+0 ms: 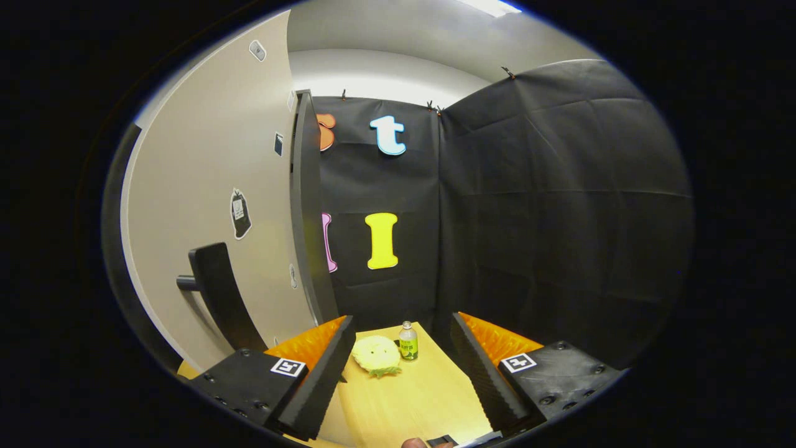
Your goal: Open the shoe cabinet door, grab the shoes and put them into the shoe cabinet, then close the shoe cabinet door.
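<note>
Booth wall of black cloth [547, 205] hangs beyond the jaws, meeting at a corner straight ahead. Pale wood counter [429, 398] runs out between the jaws. Above the cloth — white ceiling [398, 37] with a bright light panel [494, 6] overhead. Lighting even, slightly dim.

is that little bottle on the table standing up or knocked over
Standing up. The bottle sits upright on the wooden table, cap on top, beside a yellow slipper, beyond the open gripper.

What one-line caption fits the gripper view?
Open tongs above a wooden table holding a yellow slipper and small bottle.
</note>
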Tool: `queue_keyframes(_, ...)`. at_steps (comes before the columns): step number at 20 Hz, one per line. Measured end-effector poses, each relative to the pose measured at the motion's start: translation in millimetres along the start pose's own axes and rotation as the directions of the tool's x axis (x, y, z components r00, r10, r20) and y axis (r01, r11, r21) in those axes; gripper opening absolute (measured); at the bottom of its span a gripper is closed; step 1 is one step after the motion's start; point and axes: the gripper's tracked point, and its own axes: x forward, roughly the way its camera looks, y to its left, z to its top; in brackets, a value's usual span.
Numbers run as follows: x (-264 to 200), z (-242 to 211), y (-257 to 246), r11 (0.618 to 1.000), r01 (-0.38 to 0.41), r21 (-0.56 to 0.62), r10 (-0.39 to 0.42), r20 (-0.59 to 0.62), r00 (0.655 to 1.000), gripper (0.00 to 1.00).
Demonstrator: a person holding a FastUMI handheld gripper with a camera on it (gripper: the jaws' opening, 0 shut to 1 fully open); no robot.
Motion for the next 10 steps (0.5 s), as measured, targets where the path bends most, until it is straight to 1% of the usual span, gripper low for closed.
queue_keyframes(1,0,5,1,1.0,-0.004,0.004,0.004,0.002,1.0,0.96)
queue_keyframes(3,-2,5,3,1.0,-0.009,0.004,0.009,0.002,1.0,0.98)
queue_keyframes(4,-5,5,6,1.0,-0.022,0.007,0.022,0.002,1.0,0.98)
queue_keyframes(5,-10,4,18,0.998,-0.055,0.031,0.055,0.0,0.998,0.98)
queue_keyframes(6,-14,0,20,0.999,-0.029,0.017,0.029,-0.002,1.0,0.97)
queue_keyframes(8,-18,4,21,1.0,-0.018,-0.017,0.018,0.012,1.0,0.95)
queue_keyframes(10,-20,-2,40,0.999,-0.031,-0.008,0.031,-0.002,1.0,0.97)
